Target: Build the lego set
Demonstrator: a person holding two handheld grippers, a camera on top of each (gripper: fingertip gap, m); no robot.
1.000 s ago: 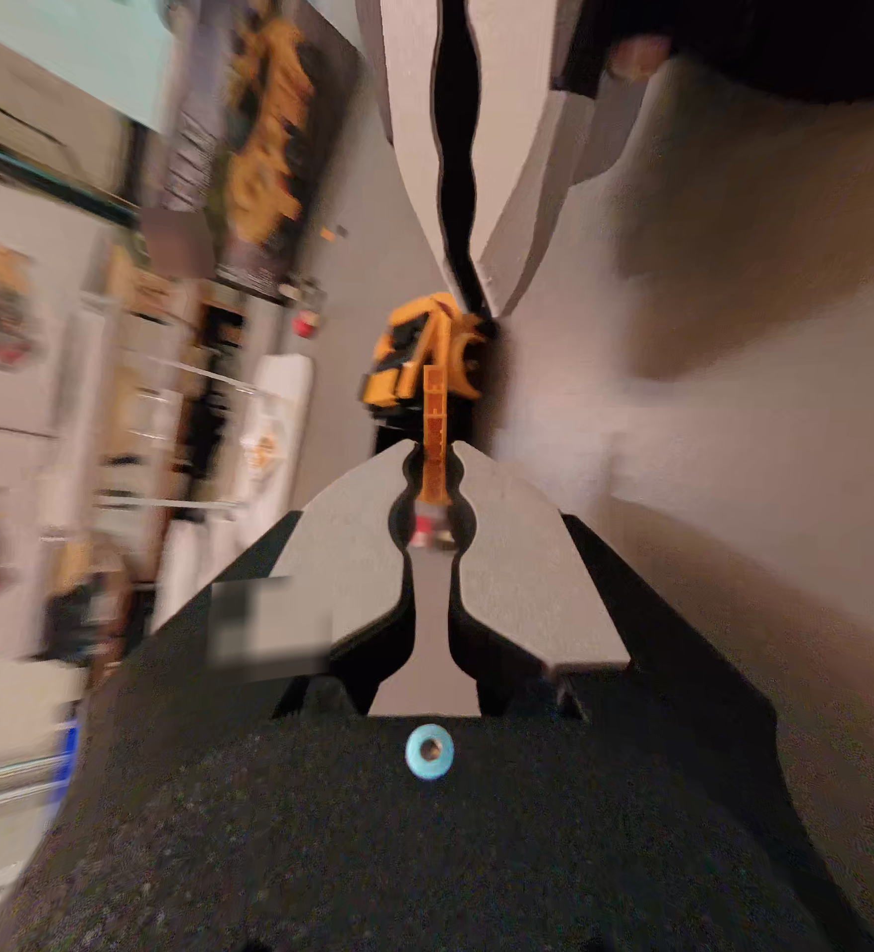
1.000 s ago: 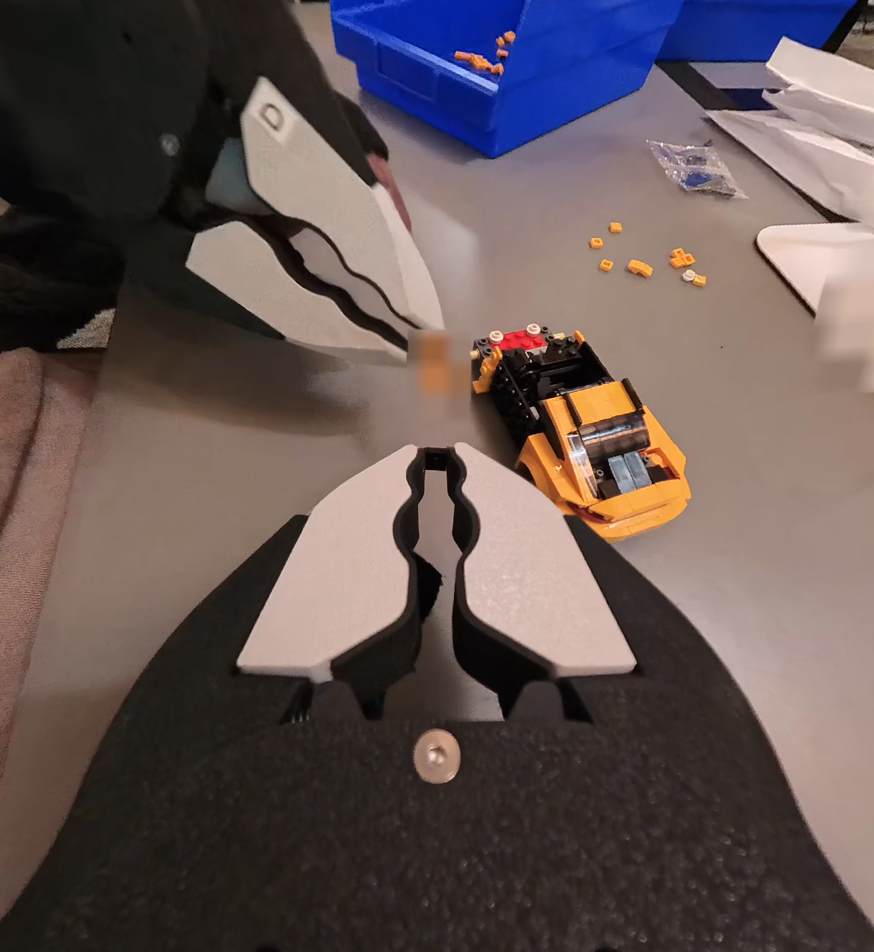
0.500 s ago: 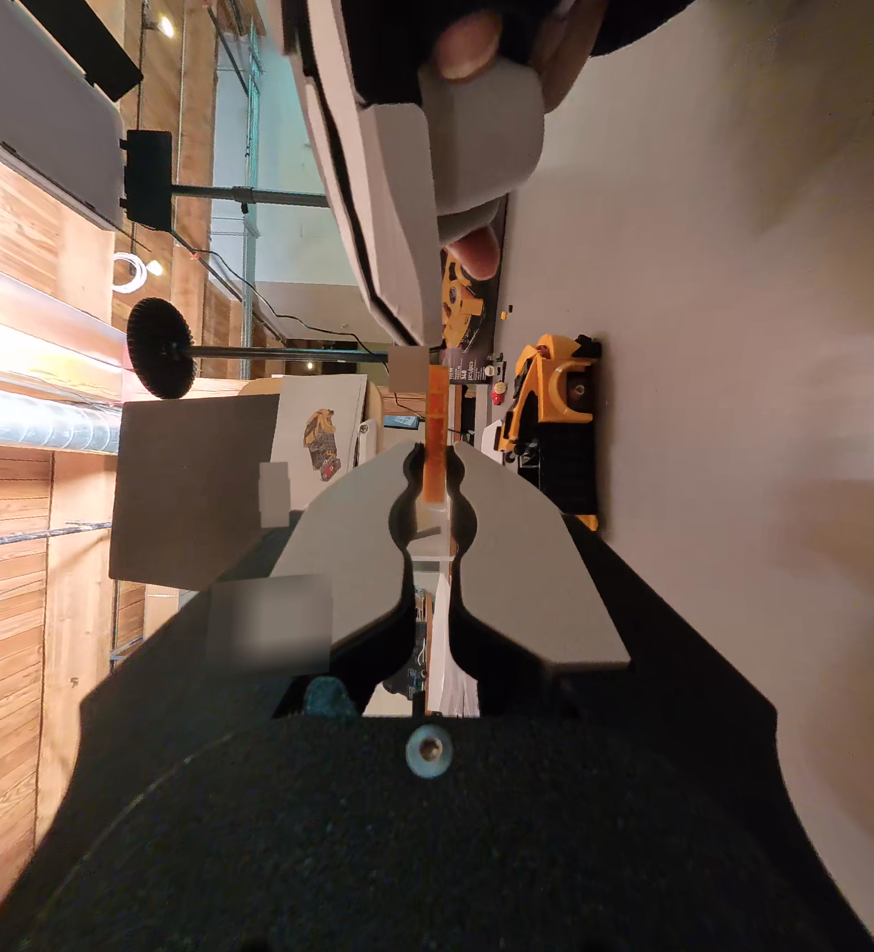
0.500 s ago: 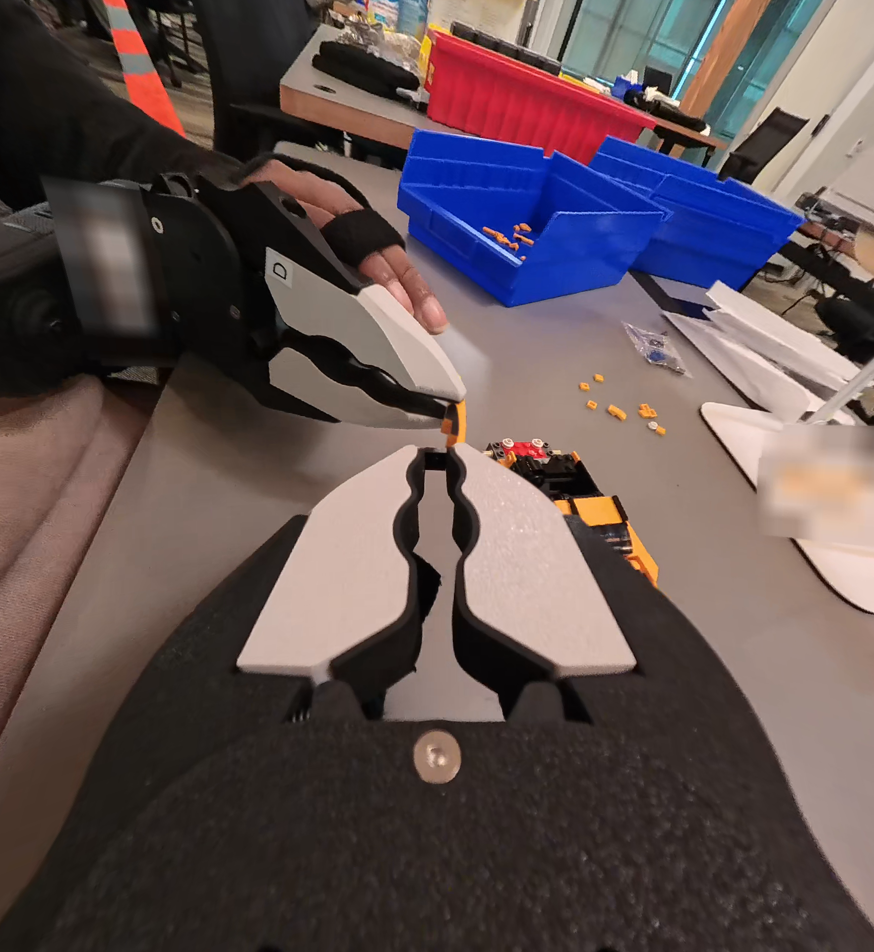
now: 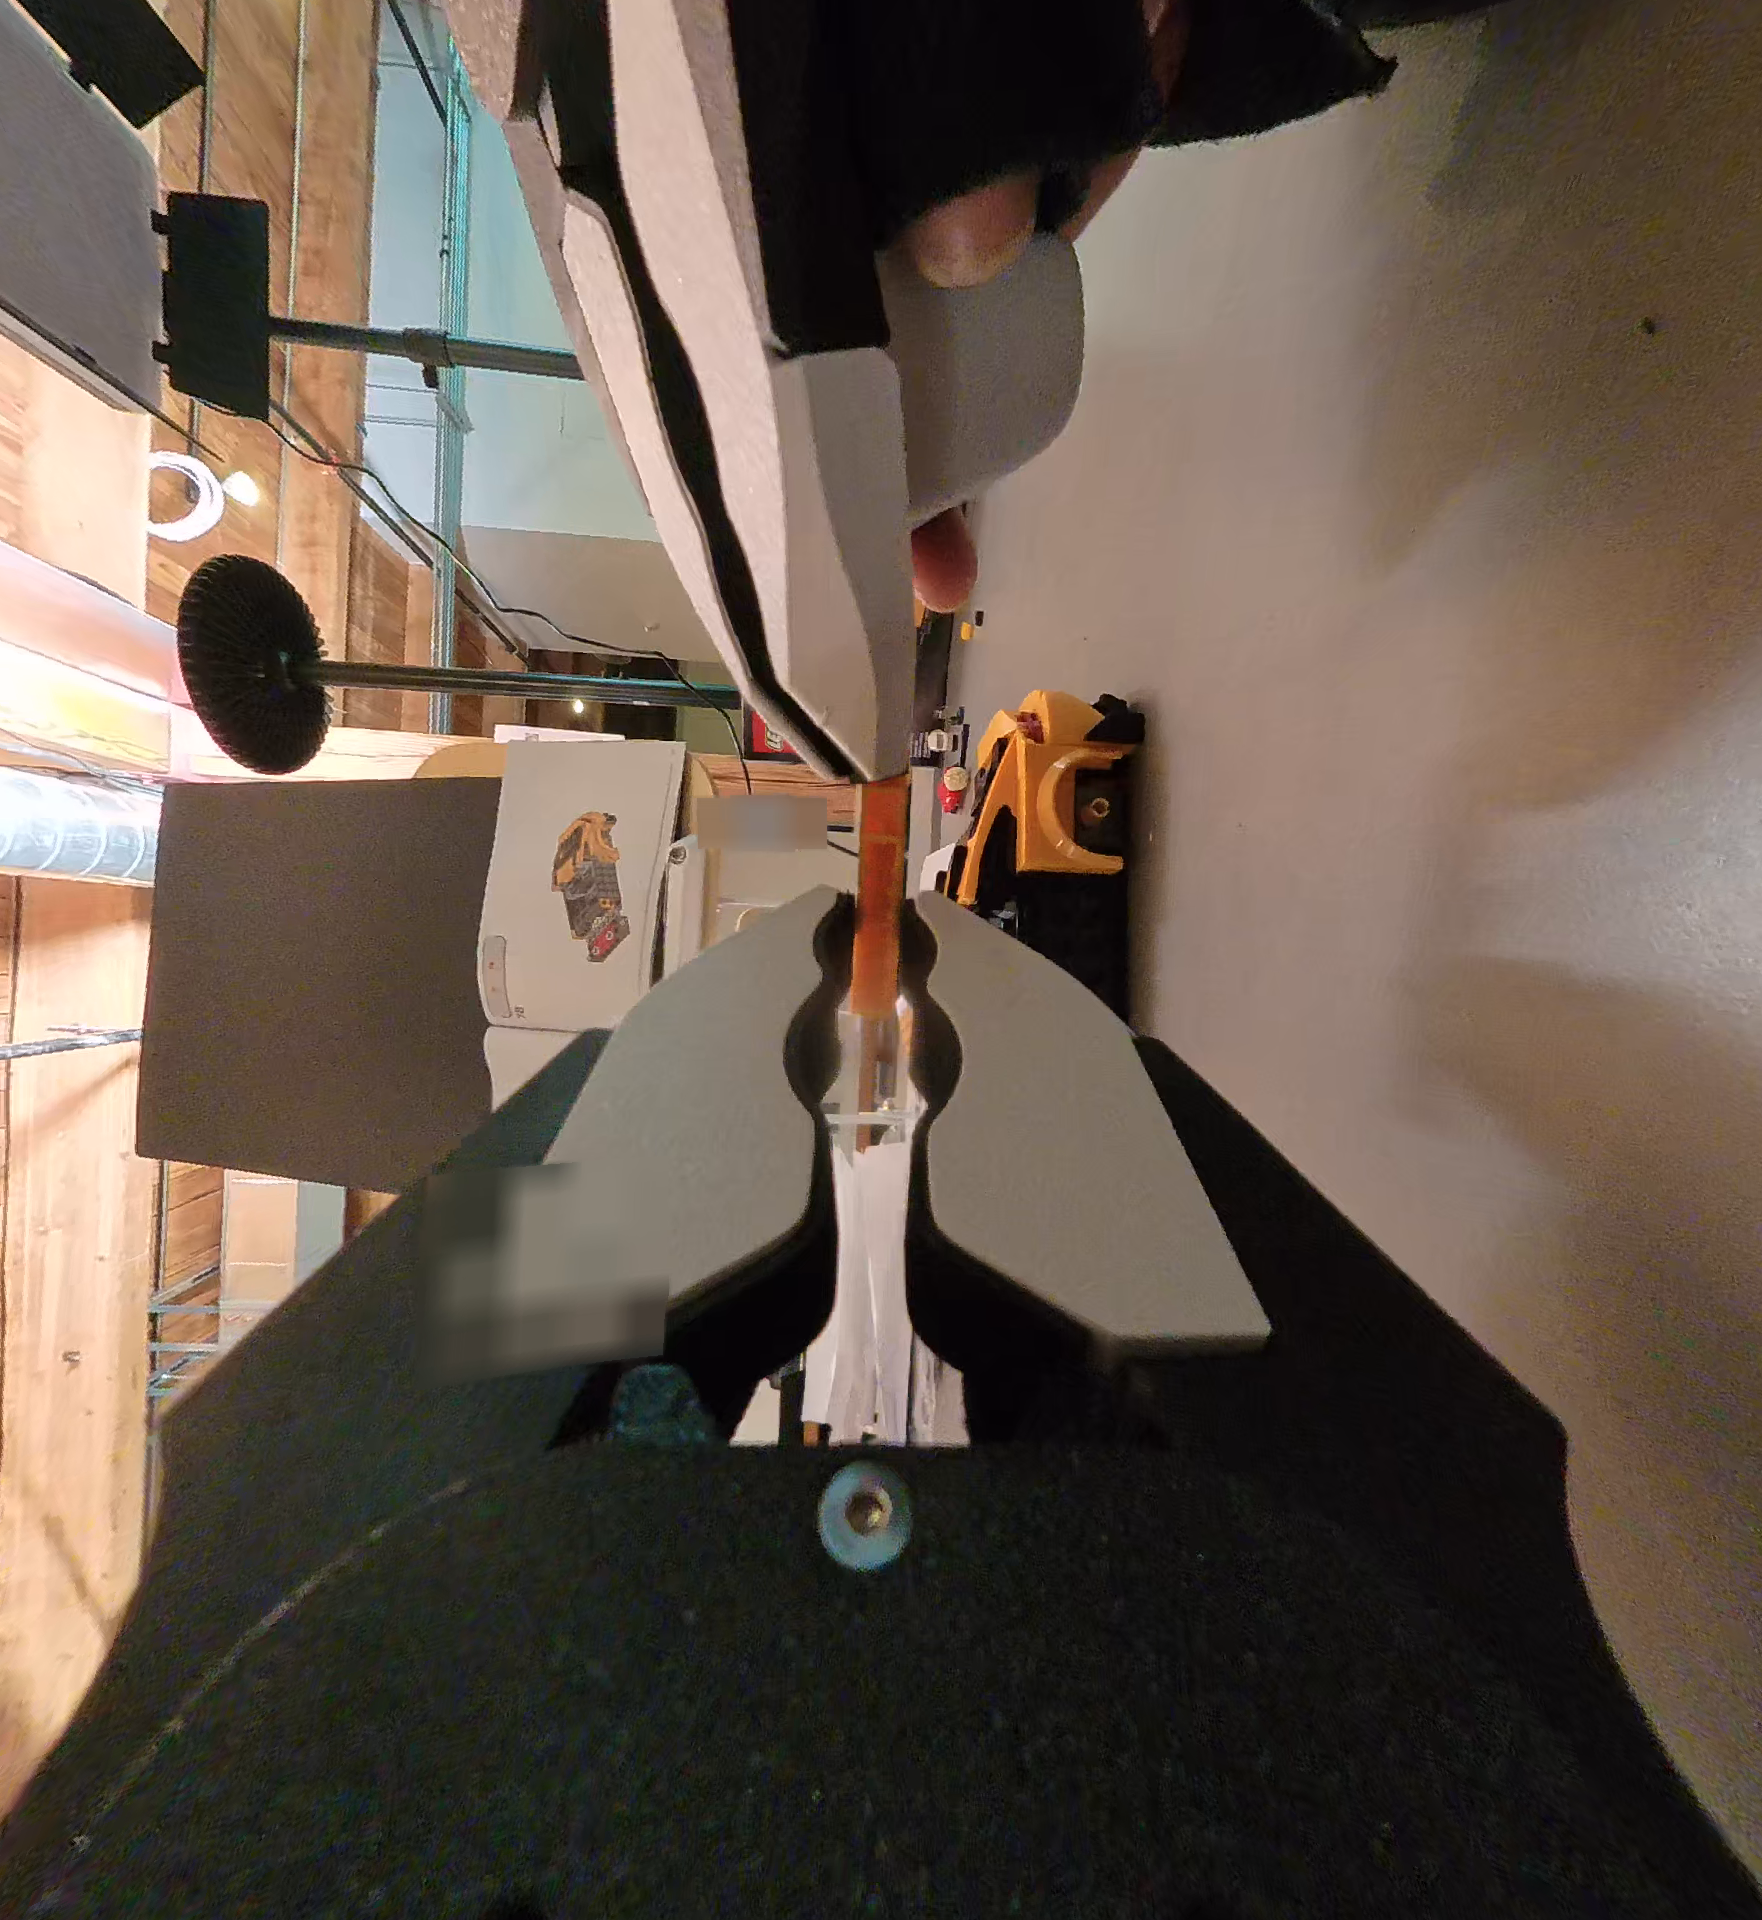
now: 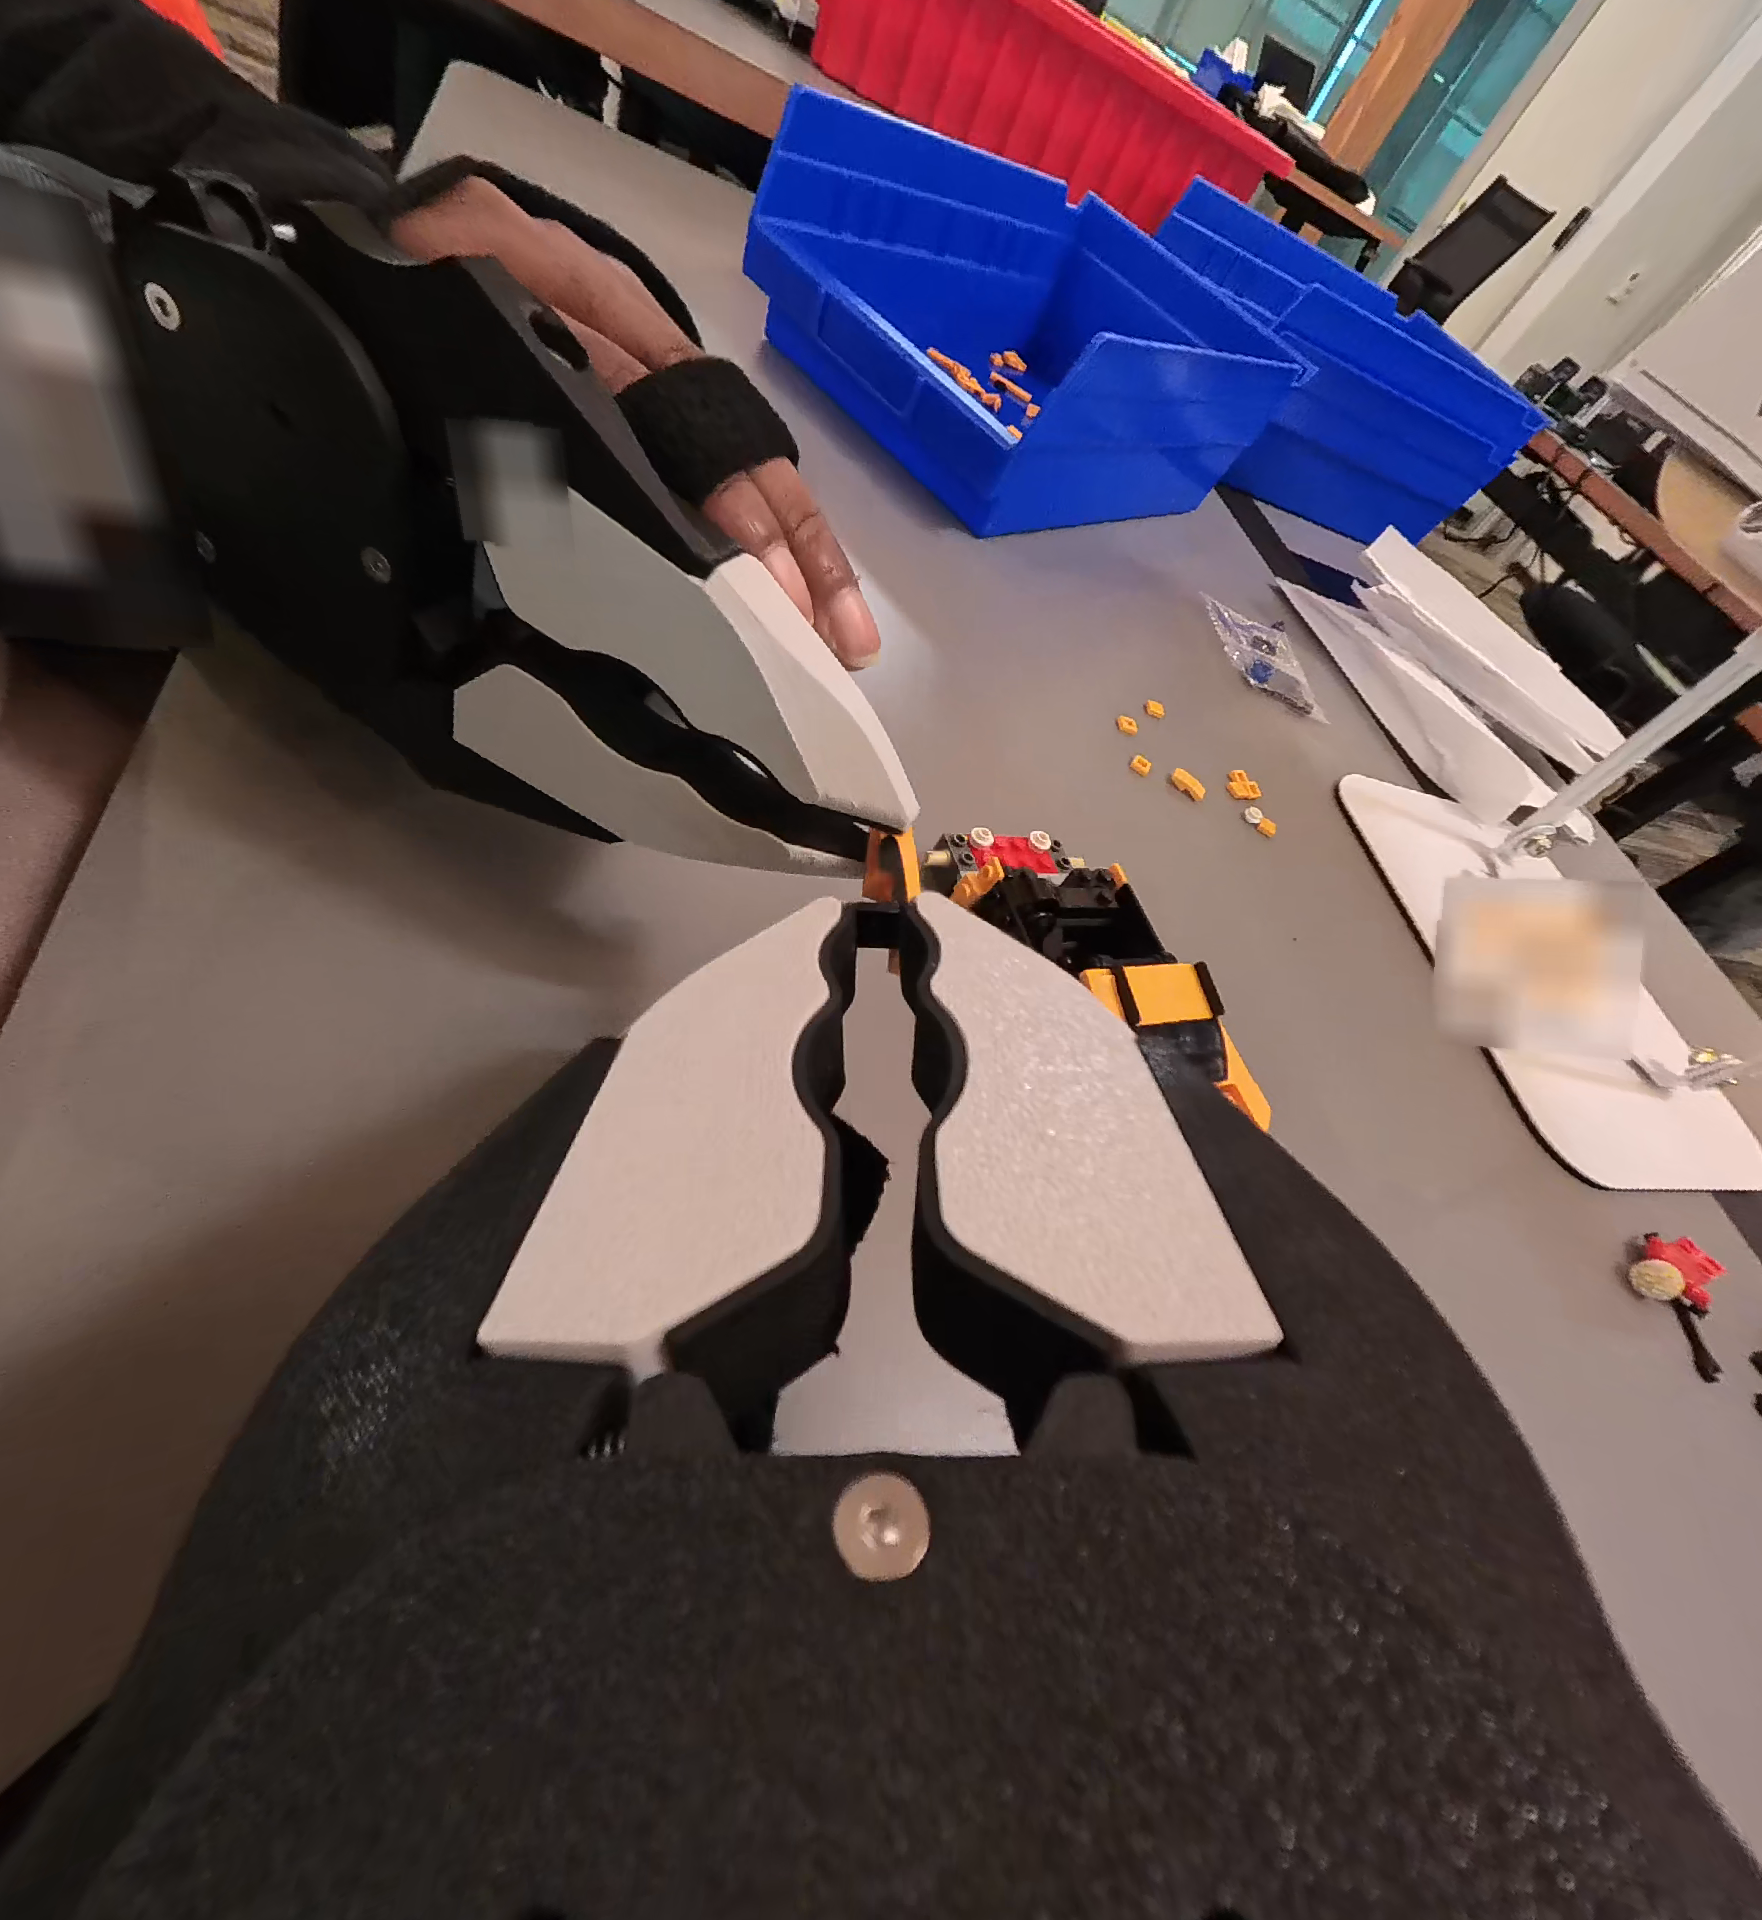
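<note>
My left gripper (image 5: 875,904) is shut on a thin orange brick piece (image 5: 879,862) that sticks out past its fingertips, with a clear part at its rear end. My right gripper (image 6: 879,914) is shut on a small black brick (image 6: 875,928) at its very tips. The two grippers meet tip to tip above the grey table (image 6: 337,987). In the right wrist view the orange piece (image 6: 898,868) touches the black brick, with the left gripper (image 6: 882,831) coming in from the left. An orange and black toy car (image 6: 1095,935) stands on the table just behind them; it also shows in the left wrist view (image 5: 1053,810).
Blue bins (image 6: 1012,343), one with orange bricks, and a red bin (image 6: 1012,94) stand at the back. Loose orange bricks (image 6: 1199,779), a clear bag (image 6: 1256,649), a white stand base (image 6: 1542,1039) and a red piece (image 6: 1677,1268) lie to the right. A booklet (image 5: 586,883) stands behind. Less than 4 cm separates the two grippers' tips.
Both grippers rose off the table and closed in on each other. The orange piece in the left grasp now meets the black brick in the right grasp. Both grasps held.
</note>
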